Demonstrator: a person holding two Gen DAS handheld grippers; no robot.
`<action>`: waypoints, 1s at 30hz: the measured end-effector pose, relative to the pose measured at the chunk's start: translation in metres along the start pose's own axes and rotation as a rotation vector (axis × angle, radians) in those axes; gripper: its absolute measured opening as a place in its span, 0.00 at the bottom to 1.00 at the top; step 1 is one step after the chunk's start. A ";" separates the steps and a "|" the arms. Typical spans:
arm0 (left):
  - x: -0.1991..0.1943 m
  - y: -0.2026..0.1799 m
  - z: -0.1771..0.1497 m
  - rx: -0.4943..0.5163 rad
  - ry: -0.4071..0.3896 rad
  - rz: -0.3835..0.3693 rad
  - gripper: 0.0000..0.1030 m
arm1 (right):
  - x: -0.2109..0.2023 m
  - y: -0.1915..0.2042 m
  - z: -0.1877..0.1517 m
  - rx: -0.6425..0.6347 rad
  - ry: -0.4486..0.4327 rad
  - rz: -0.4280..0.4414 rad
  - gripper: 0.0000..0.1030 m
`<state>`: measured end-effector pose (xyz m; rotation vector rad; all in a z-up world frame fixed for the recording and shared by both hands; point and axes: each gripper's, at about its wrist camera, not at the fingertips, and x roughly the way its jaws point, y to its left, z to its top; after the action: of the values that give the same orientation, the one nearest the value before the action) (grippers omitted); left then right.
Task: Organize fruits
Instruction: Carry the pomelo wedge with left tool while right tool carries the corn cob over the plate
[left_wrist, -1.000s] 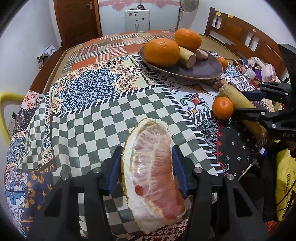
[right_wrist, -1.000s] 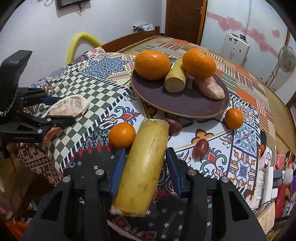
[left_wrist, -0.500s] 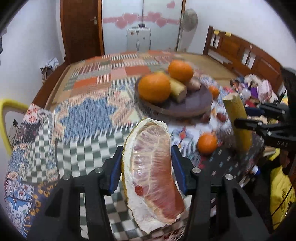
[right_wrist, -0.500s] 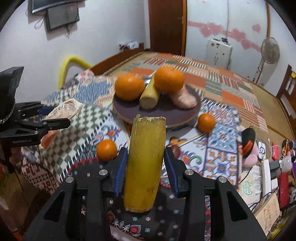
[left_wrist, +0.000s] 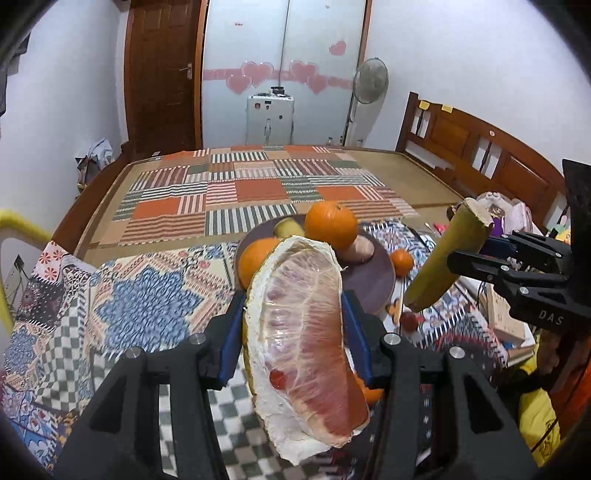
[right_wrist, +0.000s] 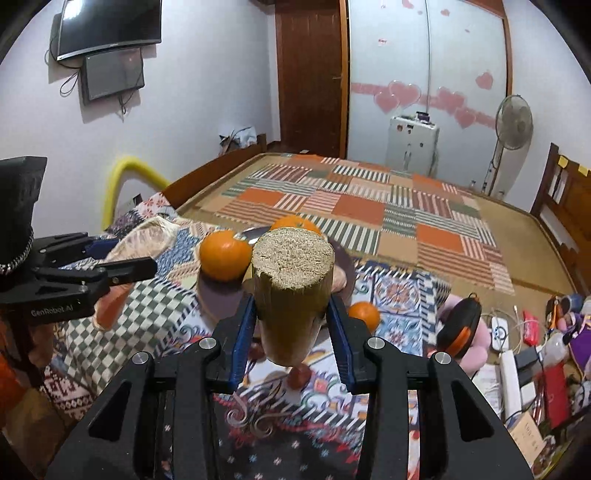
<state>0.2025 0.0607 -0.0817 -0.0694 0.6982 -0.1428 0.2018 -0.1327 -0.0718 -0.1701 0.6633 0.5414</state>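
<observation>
The left gripper (left_wrist: 293, 332) squeezes a big pink pomelo slice (left_wrist: 304, 339) between its two blue pads (left_wrist: 229, 345). The slice stands up in the grip, with its white rind at the bottom and its tip poking up past the fingers. It hangs in the air above the checked tablecloth (left_wrist: 66, 343).

The right gripper (right_wrist: 291, 328) is clamped on a thick yellow-green cane piece (right_wrist: 291, 295). The pads press on both its sides. The piece tips up toward the camera, so its rough cut top (right_wrist: 293, 249) faces us.

Only the left view shows the whole cane piece (left_wrist: 445, 258) from the side, long and slanted, off the table. Only the right view shows the small red fruit (right_wrist: 298, 374) under the cane, and the slice (right_wrist: 142, 240) from the side in the other gripper (right_wrist: 110, 264).

Both grippers point down at a slant over the table's near edge.

Farther back sits a dark round plate (left_wrist: 373, 284) with two big oranges (left_wrist: 331, 225), a yellowish piece (left_wrist: 288, 227) and a pinkish one (left_wrist: 356, 251). A small orange (left_wrist: 401, 261) lies on the cloth just beside the plate. Behind it is a striped patchwork mat (right_wrist: 369, 199), then a fan (right_wrist: 513, 122) and a door (left_wrist: 162, 74).
</observation>
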 end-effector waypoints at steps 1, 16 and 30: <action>0.003 0.000 0.002 -0.002 -0.002 0.001 0.48 | 0.000 -0.003 0.000 0.001 -0.003 0.000 0.35; 0.058 -0.005 0.027 -0.020 -0.004 0.036 0.48 | 0.038 -0.014 0.011 0.007 0.031 0.013 0.35; 0.087 -0.014 0.037 0.002 -0.018 0.074 0.49 | 0.065 0.001 0.019 -0.040 0.033 0.066 0.35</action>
<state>0.2903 0.0342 -0.1073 -0.0428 0.6823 -0.0714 0.2541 -0.0983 -0.0978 -0.1952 0.6920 0.6166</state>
